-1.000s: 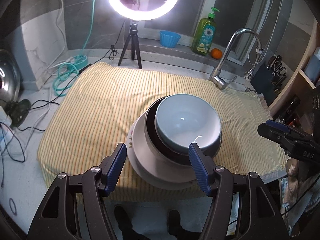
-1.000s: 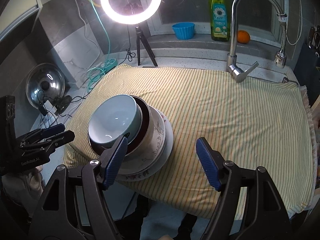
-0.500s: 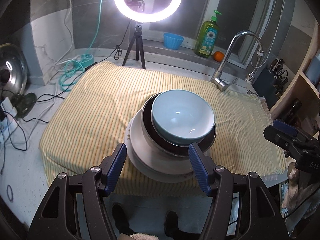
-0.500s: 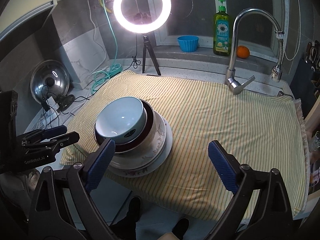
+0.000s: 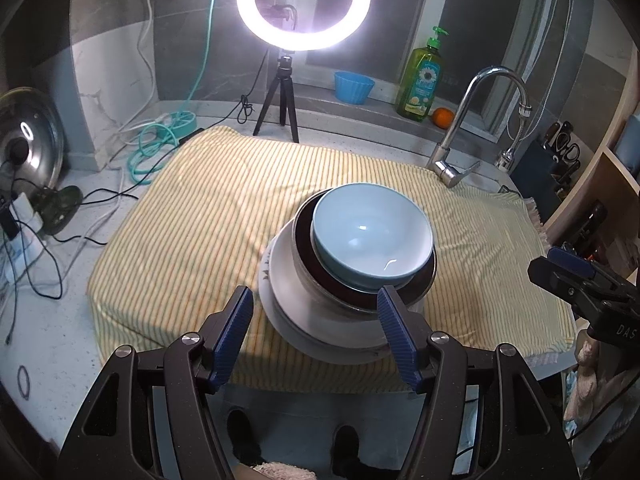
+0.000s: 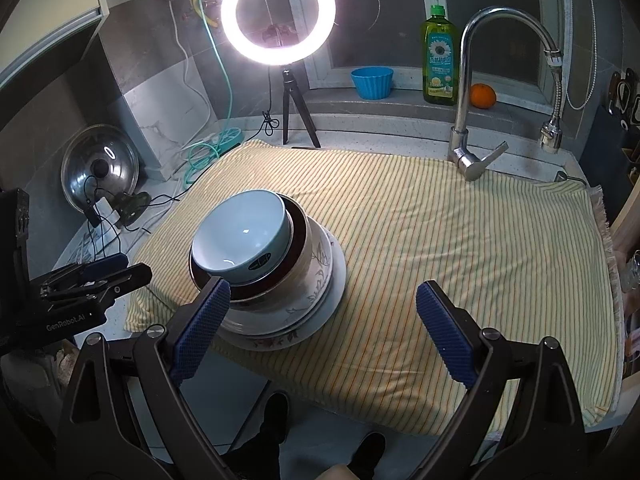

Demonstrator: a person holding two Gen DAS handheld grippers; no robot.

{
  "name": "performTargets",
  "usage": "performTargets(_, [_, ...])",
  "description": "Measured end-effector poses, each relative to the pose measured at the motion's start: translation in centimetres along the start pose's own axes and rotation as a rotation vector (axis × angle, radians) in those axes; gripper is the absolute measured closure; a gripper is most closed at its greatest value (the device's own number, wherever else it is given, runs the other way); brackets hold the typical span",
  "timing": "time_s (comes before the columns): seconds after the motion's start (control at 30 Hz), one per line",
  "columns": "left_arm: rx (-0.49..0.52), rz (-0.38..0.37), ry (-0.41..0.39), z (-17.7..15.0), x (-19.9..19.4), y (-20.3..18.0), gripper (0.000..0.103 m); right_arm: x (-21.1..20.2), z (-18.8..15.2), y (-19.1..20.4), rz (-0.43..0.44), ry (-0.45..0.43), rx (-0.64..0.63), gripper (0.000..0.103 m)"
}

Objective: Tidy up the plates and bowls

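We see a glossy pale-blue ceramic bowl point(image 5: 372, 236) nested in a dark-brown-lined bowl point(image 6: 298, 226), over a floral-patterned white bowl point(image 6: 316, 268) and round white plates point(image 6: 334, 280), stacked on the yellow striped cloth point(image 6: 460, 248) toward its front-left edge. Our left gripper point(image 5: 316, 336) and right gripper point(image 6: 320, 326), with blue ribbed pads, both stand spread, holding nothing. Readable writing: "GenRobot.AI" and "DAS" on gripper bodies.

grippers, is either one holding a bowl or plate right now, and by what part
Nothing is held. The left gripper and right gripper are both open and empty, short of the stack; the blue bowl sits on top of it, untouched.
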State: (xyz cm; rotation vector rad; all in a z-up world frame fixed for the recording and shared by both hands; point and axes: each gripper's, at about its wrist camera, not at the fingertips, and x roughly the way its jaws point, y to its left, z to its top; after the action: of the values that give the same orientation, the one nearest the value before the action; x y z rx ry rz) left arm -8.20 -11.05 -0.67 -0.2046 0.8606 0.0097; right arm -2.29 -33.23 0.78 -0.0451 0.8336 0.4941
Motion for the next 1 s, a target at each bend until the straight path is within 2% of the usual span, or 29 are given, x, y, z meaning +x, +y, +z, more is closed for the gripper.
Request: performTargets(1.0, [0.017, 0.004, -0.007, 0.26, -0.15, -0.27, 0.039, -0.25, -0.22, 0.81, -0.017, -0.010, 0.007, 0.007])
